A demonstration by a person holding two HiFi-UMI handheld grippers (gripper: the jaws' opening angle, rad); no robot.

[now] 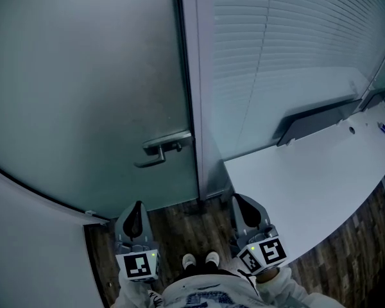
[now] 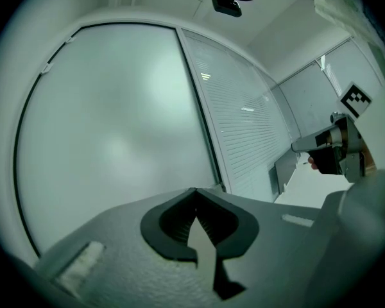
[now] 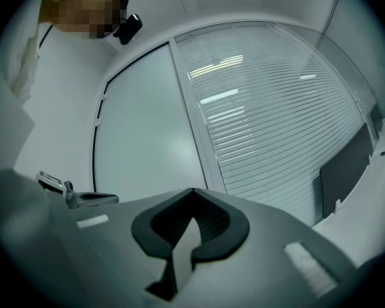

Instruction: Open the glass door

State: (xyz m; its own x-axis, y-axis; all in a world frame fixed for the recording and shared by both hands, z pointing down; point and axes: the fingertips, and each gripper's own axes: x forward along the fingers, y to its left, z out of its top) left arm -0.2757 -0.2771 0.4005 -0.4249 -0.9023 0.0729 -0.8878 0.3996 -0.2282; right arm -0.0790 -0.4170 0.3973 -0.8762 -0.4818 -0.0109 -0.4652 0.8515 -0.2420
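Observation:
The frosted glass door [image 1: 83, 76] is closed, and its metal lever handle [image 1: 159, 151] sits at its right edge beside the grey door frame [image 1: 194, 76]. Both grippers are held low in front of the door, well short of the handle. My left gripper [image 1: 138, 205] is below and slightly left of the handle, shut and empty. My right gripper [image 1: 236, 199] is to the right, in front of the frame, also shut and empty. The door [image 2: 115, 127] fills the left gripper view beyond the shut jaws of the left gripper [image 2: 194, 191]. The right gripper [image 3: 193, 190] faces the door [image 3: 147, 146] and the blinds.
A glazed wall with slatted blinds [image 1: 289, 50] stands right of the frame. A white desk [image 1: 321, 191] with a dark panel [image 1: 314, 120] juts out at the right, close to my right gripper. Dark wood floor [image 1: 179, 230] and the person's shoes [image 1: 200, 260] lie below. A white wall [image 1: 25, 249] curves at the left.

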